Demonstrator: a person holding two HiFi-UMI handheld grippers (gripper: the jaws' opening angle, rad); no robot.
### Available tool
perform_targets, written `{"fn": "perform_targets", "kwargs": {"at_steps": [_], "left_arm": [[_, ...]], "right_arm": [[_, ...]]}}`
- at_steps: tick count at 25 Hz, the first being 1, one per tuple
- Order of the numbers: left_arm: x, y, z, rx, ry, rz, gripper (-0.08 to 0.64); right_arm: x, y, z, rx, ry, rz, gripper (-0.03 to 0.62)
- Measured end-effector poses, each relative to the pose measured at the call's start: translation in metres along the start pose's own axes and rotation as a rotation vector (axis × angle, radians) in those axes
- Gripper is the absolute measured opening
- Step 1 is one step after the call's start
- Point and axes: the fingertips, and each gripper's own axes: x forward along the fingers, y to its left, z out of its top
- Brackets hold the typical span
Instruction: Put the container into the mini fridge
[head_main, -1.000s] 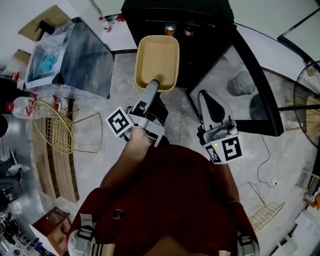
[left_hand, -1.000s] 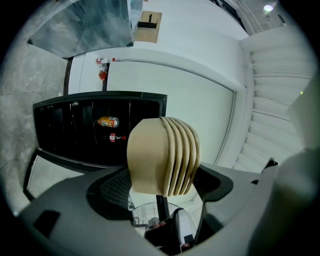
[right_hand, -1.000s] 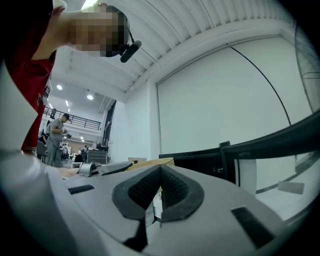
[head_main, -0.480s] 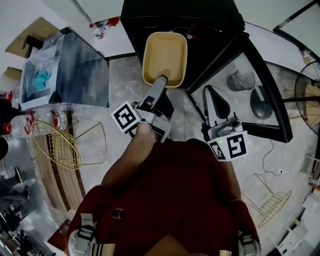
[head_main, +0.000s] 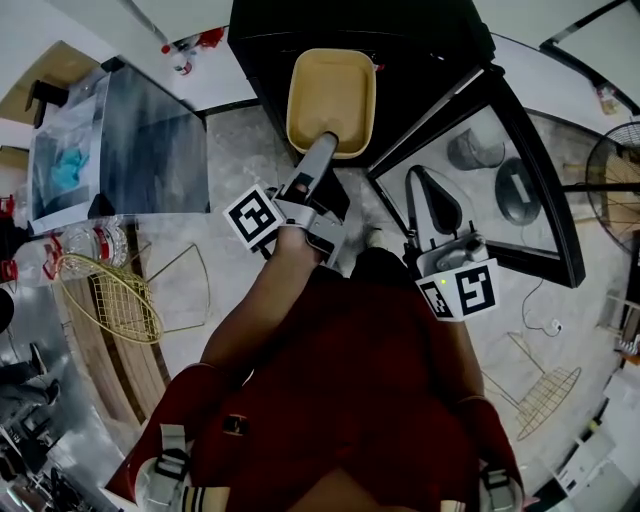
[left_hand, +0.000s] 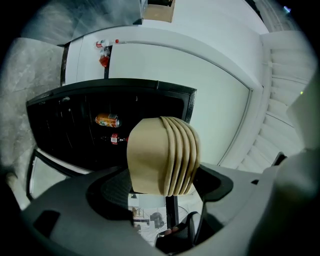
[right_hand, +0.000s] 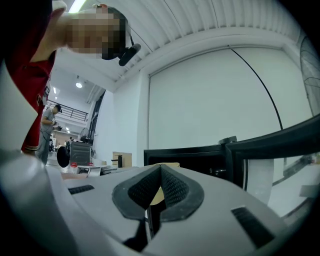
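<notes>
Container (head_main: 331, 100), a tan rectangular tub, was clamped by its near short rim in the left claw (head_main: 325, 148) and stretched straight out beyond the fingertips, open side up in the head view. Its far end overlapped the dark open front of the mini fridge (head_main: 400, 45), though whether it had crossed the threshold could not be told. In the left gripper view the container (left_hand: 162, 155) filled the gap of the left claw (left_hand: 164, 189), whose two grey jaws pressed on it from either side; ridges ran down its right edge. Behind it lay the black fridge (left_hand: 65, 135) interior, with an orange can (left_hand: 107, 120) on its side to the left of the container and well beyond it. The glass fridge door (head_main: 500, 170) stood swung open to the right. The right claw (head_main: 425, 190) was held in front of that door, apart from the container, near the person's body. In the right gripper view the right claw (right_hand: 160, 185) had its ribbed pads together on nothing, a sliver of tan showing beyond them.
</notes>
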Motion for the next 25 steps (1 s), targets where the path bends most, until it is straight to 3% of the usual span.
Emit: {"fn": "perform_targets", "kwargs": {"at_steps": [8, 25], "left_arm": [[0.027, 0.005, -0.001, 0.011, -0.038, 0.007, 0.388], [0.082, 0.029, 0.001, 0.027, -0.104, 0.037, 0.388]], "right_arm": [[0.012, -0.021, 0.002, 0.009, -0.005, 0.066, 0.0], [0.007, -0.068, 0.004, 0.032, -0.023, 0.114, 0.0]]}}
